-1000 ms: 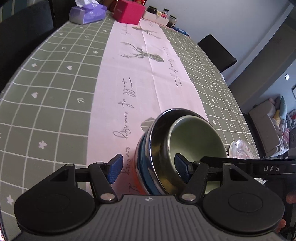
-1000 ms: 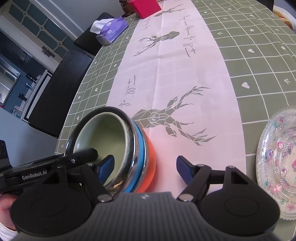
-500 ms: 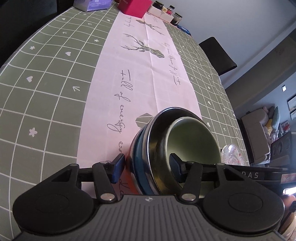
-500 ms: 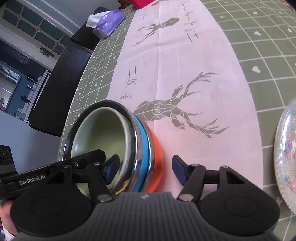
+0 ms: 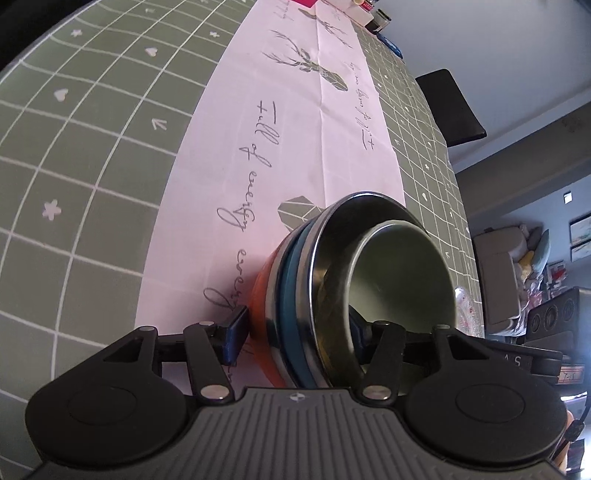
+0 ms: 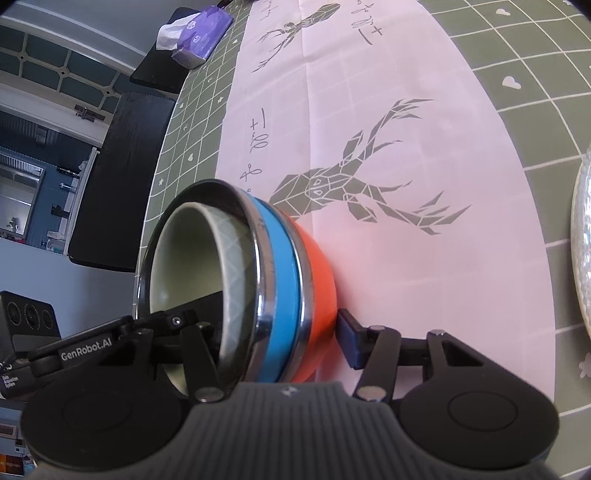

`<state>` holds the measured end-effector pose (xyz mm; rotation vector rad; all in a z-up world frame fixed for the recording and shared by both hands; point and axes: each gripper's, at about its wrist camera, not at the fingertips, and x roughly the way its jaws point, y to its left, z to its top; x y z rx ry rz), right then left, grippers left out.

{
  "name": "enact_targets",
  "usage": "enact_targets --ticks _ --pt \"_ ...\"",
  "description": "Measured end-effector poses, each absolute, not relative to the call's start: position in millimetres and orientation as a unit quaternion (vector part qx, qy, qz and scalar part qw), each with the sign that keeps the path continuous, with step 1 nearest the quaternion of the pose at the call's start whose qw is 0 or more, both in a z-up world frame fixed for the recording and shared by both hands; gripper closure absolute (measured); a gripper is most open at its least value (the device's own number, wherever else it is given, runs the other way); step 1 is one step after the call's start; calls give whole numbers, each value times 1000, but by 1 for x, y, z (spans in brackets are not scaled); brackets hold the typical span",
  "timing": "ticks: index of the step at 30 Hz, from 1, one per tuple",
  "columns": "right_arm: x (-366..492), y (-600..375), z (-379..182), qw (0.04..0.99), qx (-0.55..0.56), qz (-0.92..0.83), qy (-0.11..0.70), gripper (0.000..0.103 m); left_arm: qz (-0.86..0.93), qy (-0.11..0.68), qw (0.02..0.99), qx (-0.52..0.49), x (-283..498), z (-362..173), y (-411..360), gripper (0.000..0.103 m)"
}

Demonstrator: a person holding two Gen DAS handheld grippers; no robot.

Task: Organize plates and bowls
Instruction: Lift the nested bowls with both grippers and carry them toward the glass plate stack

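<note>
A stack of nested bowls (image 5: 295,295) stands on the pink runner (image 5: 295,129) of a green checked tablecloth (image 5: 92,129), with both grippers clamped on its walls from opposite sides. From the outside in, the stack is an orange bowl (image 5: 260,291), a blue bowl (image 5: 290,302), a steel bowl (image 5: 332,266) and a pale green bowl (image 5: 402,273). In the left wrist view, the left gripper (image 5: 295,326) has its outer finger (image 5: 236,330) pressed against the orange wall, and its inner one is down inside the green bowl, so the near walls of all the bowls lie between the jaws. Beyond the stack on the right, a glass plate (image 5: 465,310) peeks out near the table edge. In the right wrist view, the right gripper (image 6: 280,338) mirrors this: its left finger is down in the green bowl, largely hidden behind the steel rim, and its right finger (image 6: 349,341) touches the orange wall. The other gripper's arm reaches into the green bowl beside it. A deer print (image 6: 351,184) lies just beyond the stack, the glass plate well off to the right, and a purple tissue pack (image 6: 195,33) at the far left edge.
</note>
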<state>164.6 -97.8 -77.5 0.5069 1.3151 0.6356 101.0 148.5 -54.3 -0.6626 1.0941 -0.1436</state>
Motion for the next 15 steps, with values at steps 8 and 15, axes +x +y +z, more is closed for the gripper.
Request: enact_targets --ticks 8,15 --pt "162 -105 -75 719 232 295 585 48 -55 488 822 -288 91 -44 144 41" --pt "164 -106 -70 733 228 292 571 49 -48 474 839 -262 89 -34 142 48"
